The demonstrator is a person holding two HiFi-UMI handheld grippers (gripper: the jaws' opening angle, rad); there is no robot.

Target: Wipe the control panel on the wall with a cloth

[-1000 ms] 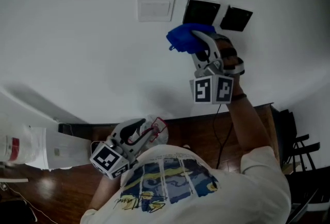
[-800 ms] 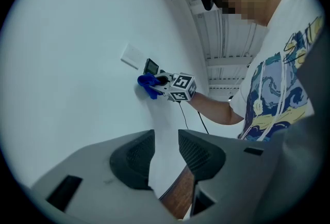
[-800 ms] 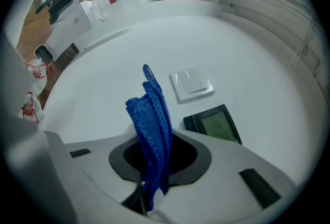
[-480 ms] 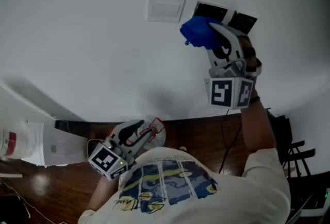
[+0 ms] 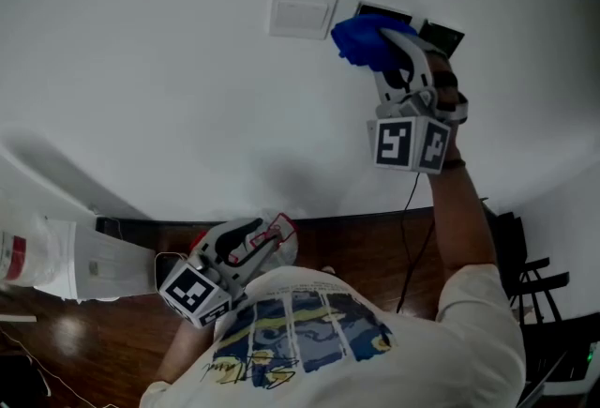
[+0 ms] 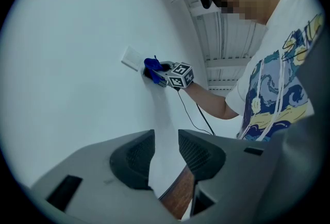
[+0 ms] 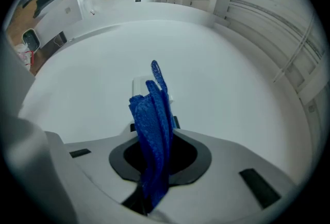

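In the head view my right gripper [image 5: 392, 45] is raised to the white wall, shut on a bunched blue cloth [image 5: 361, 38]. The cloth lies over most of the black control panel [image 5: 386, 12], and a second black panel [image 5: 442, 37] shows just to its right. In the right gripper view the cloth [image 7: 153, 120] stands up between the jaws, hiding most of the panel. My left gripper [image 5: 258, 233] hangs low by the person's chest, and in its own view this gripper [image 6: 166, 148] is open with nothing between its pads.
A white switch plate [image 5: 302, 12] sits on the wall left of the panel. A cable [image 5: 409, 228] hangs down the wall to a dark skirting board [image 5: 131, 230] and wooden floor [image 5: 94, 331]. White bags [image 5: 56, 261] stand at the left, a black stand [image 5: 527, 275] at the right.
My right gripper has risen with the cloth from just below the black panel onto it, now covering most of it. The left gripper has barely moved.
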